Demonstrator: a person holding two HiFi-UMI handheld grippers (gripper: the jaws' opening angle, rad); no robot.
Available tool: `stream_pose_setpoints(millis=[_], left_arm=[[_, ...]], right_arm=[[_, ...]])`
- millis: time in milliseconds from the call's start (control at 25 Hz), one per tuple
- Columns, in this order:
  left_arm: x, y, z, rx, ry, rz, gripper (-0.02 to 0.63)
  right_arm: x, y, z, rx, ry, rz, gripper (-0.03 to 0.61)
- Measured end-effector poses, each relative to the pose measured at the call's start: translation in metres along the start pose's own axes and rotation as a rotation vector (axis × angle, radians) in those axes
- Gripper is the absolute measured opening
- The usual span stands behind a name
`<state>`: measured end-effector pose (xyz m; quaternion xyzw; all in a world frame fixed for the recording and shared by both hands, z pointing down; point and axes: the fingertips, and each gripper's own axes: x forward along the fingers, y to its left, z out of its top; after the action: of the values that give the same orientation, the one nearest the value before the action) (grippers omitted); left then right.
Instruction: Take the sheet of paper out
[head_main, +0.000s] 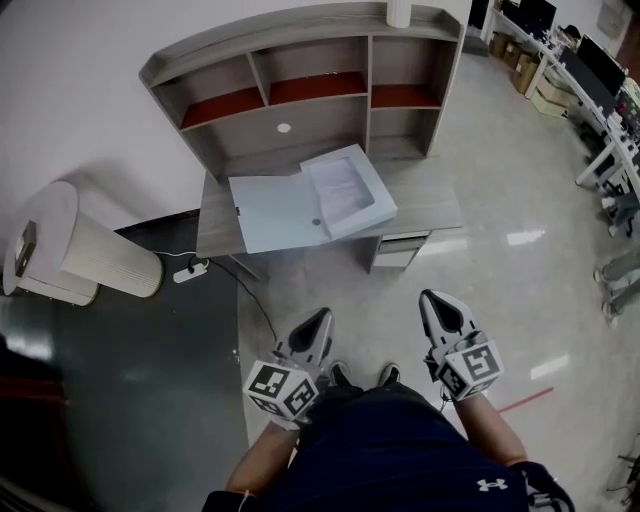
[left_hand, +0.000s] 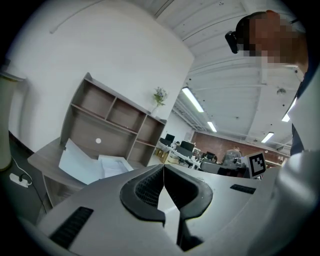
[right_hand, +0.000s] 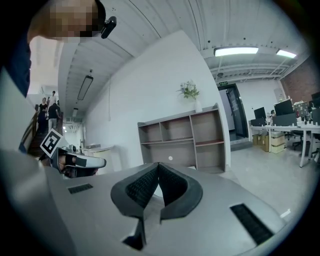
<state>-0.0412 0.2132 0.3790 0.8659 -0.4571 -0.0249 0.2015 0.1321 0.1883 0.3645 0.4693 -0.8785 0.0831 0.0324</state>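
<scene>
Grey left gripper (head_main: 322, 316) and right gripper (head_main: 432, 298), both closed empty, carried low: white paper sheet (head_main: 345, 190) lies well ahead in open pale-blue box file (head_main: 275, 213) on grey worktop (head_main: 432, 205).

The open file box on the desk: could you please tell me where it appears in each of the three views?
Head view: the open file box lies on the desk, upper centre.
Left gripper view: lower left, below the shelves.
Right gripper view: not in it; the right gripper covers the desk top.
Shared landmark: the shelf unit standing behind the box.
</scene>
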Motion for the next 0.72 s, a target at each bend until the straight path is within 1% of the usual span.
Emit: stream_pose_setpoints(millis=[120, 360, 560, 720], left_arm=[[-0.007, 0.019, 0.006, -0.006, -0.005, -0.017, 0.014], [-0.021, 0.051, -0.002, -0.044, 0.024, -0.049, 0.014], [-0.024, 0.068, 0.004, -0.052, 0.013, -0.048, 0.014], [-0.018, 0.079, 0.004, -0.063, 0.021, -0.040, 0.014]], right_arm=[[0.012, 0.013, 0.007, -0.006, -0.010, -0.022, 0.012], [0.025, 0.042, 0.000, -0.001, 0.002, -0.053, 0.012], [0.034, 0.049, 0.000, 0.000, 0.008, -0.062, 0.012], [0.044, 0.046, -0.004, -0.005, 0.022, -0.060, 0.012]])
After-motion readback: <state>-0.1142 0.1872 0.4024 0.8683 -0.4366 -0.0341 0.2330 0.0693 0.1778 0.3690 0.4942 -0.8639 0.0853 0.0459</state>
